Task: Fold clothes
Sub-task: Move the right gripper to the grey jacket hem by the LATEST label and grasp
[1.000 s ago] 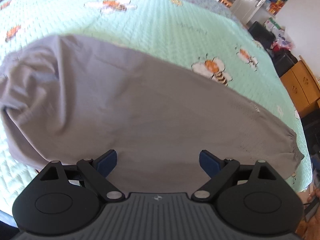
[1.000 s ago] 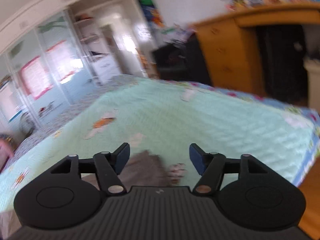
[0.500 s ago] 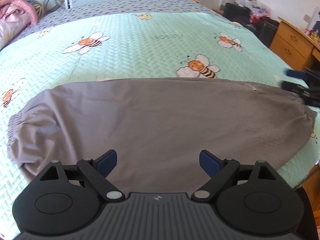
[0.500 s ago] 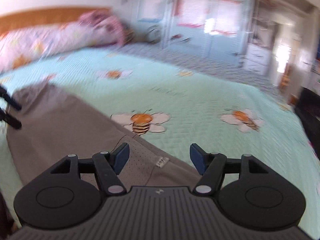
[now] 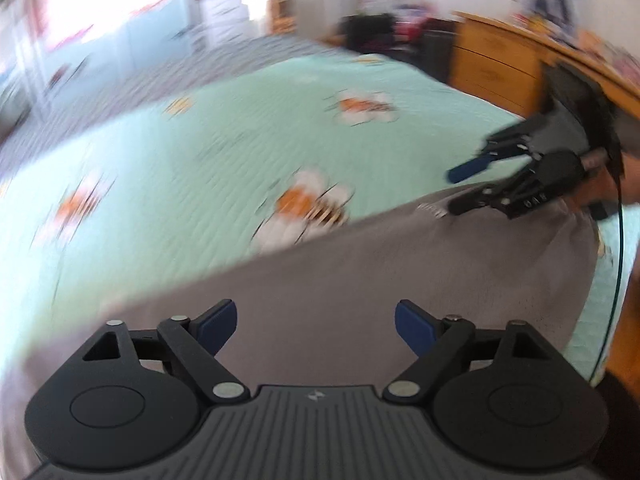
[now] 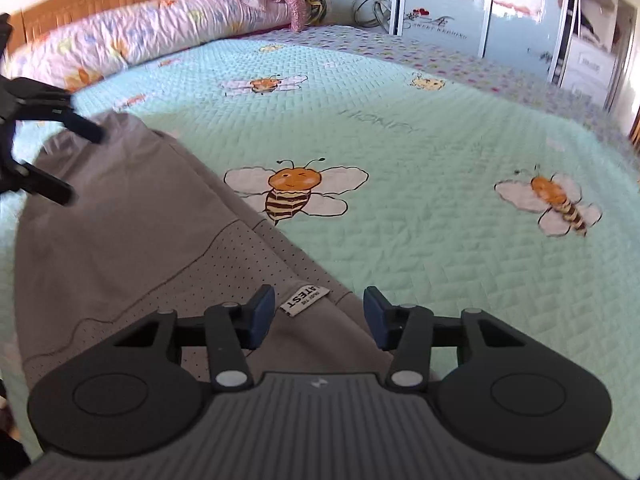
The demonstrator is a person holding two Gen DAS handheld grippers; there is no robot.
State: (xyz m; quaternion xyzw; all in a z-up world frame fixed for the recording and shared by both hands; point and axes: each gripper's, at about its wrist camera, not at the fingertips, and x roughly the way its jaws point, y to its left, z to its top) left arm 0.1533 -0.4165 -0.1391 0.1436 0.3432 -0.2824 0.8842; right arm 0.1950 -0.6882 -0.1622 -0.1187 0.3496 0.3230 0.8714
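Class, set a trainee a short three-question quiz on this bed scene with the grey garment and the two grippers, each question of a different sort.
1. True or false: the right gripper is shut on the flat grey fabric garment.
2. What insect is printed on the mint-green quilted bedspread? A) bee B) butterfly C) ladybird
3. Fill in: the small white label lies between the right gripper's ____ pads.

Key: 1 false; 2 A; 3 blue.
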